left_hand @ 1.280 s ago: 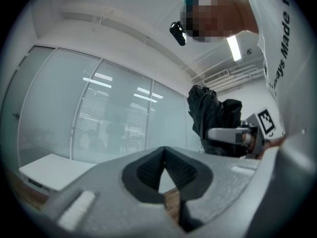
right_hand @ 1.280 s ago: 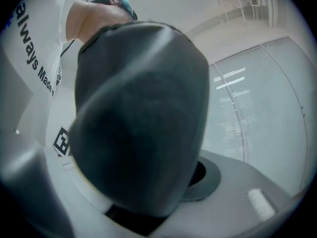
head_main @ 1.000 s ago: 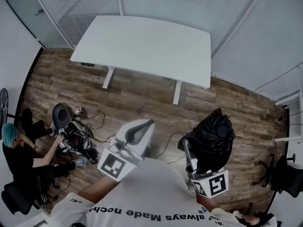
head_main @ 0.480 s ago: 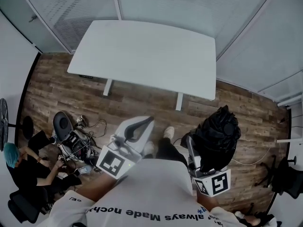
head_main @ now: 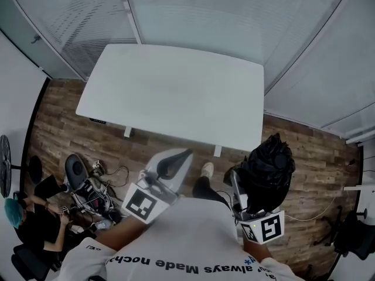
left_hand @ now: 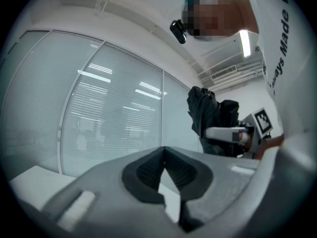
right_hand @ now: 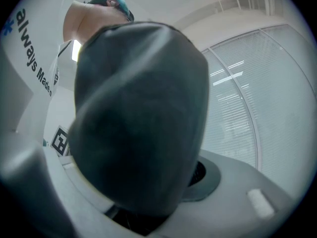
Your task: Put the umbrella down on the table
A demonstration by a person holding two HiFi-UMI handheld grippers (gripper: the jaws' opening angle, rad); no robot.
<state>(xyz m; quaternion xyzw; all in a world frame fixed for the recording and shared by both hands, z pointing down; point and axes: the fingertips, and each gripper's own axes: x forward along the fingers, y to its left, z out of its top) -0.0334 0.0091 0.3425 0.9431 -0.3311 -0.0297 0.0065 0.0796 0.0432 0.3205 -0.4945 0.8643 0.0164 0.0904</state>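
Observation:
The black folded umbrella (head_main: pixel 266 170) stands upright in my right gripper (head_main: pixel 245 196), whose jaws are shut on its lower part. In the right gripper view the umbrella (right_hand: pixel 138 118) fills the middle and hides most of the jaws of the right gripper (right_hand: pixel 163 185). My left gripper (head_main: pixel 177 157) is held level beside it, shut, with nothing between its fingers; its pads (left_hand: pixel 148 170) meet at the tip of the left gripper (left_hand: pixel 164 150). The white table (head_main: pixel 176 95) lies ahead of both grippers, and a corner of the table (left_hand: pixel 25 178) shows low on the left.
Glass walls with blinds (head_main: pixel 193 10) stand behind the table. A person with a teal cap (head_main: pixel 12 206) sits on the wooden floor at the lower left beside gear and cables (head_main: pixel 88 186). A dark chair (head_main: pixel 351 236) stands at the far right. My shoe (head_main: pixel 206 170) shows near the table's front edge.
The table has come nearer and now lies just ahead of both grippers. Both grippers keep their pose, the umbrella still in the right one. The seated person has slid toward the lower left corner.

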